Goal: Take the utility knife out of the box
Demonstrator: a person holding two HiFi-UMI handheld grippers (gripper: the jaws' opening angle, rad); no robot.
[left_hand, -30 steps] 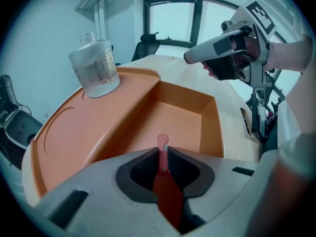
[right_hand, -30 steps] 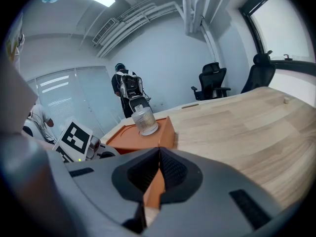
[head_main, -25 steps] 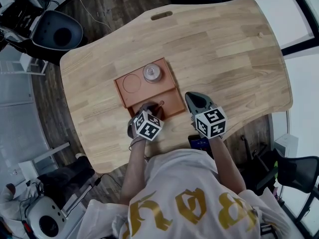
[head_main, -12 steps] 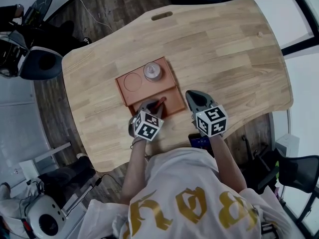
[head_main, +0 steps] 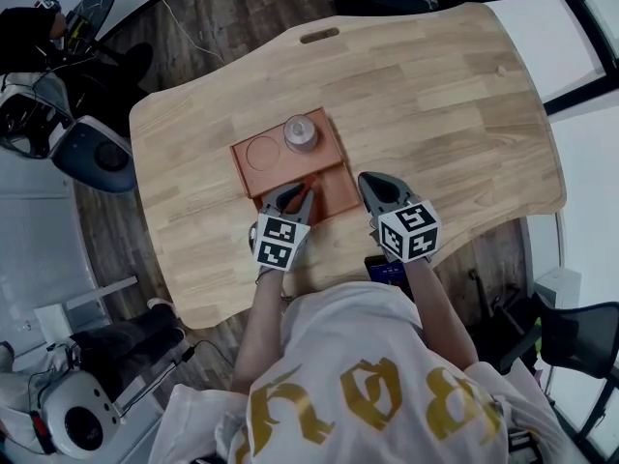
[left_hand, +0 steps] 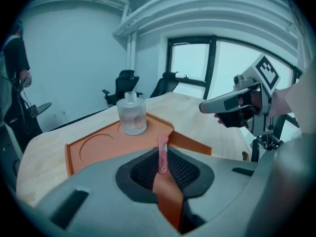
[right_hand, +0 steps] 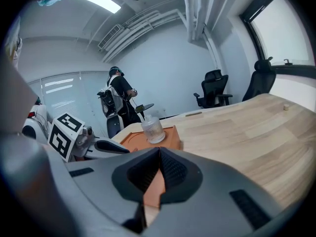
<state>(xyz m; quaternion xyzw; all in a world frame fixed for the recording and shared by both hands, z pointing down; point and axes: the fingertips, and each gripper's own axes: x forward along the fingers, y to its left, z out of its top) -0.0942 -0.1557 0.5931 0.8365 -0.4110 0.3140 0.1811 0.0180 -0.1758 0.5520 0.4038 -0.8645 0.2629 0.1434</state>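
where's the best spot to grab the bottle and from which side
Probably its wide round body, below the narrow neck, tool level, coming from the near right. The bottle stands upright in the box's far right recess, well above the low rim. The right tool is on that side, shut and empty; the left tool holds the knife.

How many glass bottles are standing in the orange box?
1. The glass bottle stands in the far right corner of the orange box, beside an empty round recess. No other shows.

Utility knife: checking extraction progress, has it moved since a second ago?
Yes: the utility knife, held in the left tongs, has risen off the box floor.
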